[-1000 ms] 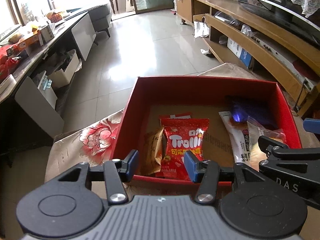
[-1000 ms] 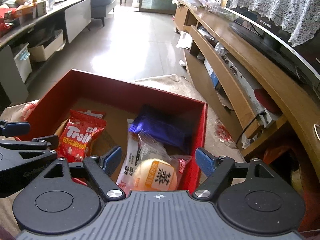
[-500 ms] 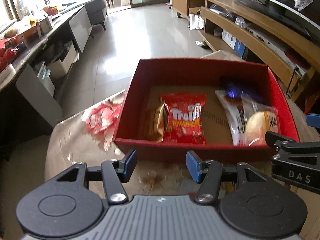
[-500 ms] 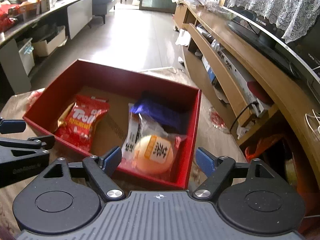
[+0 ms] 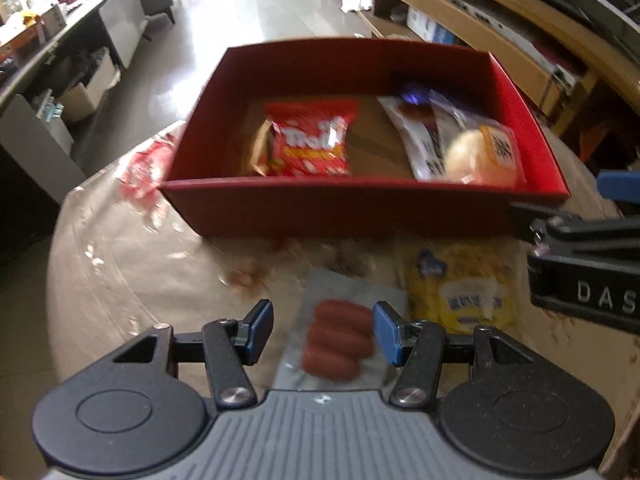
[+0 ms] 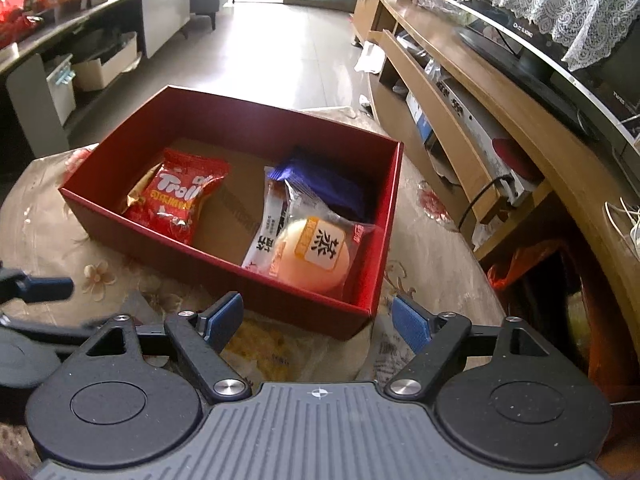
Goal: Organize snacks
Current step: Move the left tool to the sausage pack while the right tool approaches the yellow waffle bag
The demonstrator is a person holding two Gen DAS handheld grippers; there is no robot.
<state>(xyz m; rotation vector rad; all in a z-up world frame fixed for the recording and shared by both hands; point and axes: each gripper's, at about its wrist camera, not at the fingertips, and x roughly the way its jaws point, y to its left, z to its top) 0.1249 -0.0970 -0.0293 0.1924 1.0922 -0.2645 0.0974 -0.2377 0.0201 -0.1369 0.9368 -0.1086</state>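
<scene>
1. Two grippers, both empty. Left gripper (image 5: pixel 323 330): jaws part open, having just been opening a little; nothing pressed between them. Right gripper (image 6: pixel 318 322): jaws wide, nothing held.
2. One sausage pack (image 5: pixel 336 338), clear wrapper, flat on the table (image 5: pixel 132 280); it shows between the left pads but looks to lie below them, untouched.
3. One yellow pack (image 5: pixel 464 292), just right of the sausages, also loose on the table; partly hidden under the right gripper in the right wrist view.
4. One red box (image 6: pixel 132 256), open-topped, just beyond both loose packs.
5. Contents, left side: Trolli bag (image 6: pixel 180 200) over a tan packet (image 5: pixel 259 148).
6. Contents, right side: white packet (image 6: pixel 270 236), bun (image 6: pixel 316 256) in clear wrap, purple bag (image 6: pixel 328 184) at the back corner.
7. Step in hand, as judged: reaching for the remaining snacks outside the box.
8. Next move calls for lowering the left gripper over the sausage pack, pinching the thin wrapper, then carrying it into the bare middle of the box.
</scene>
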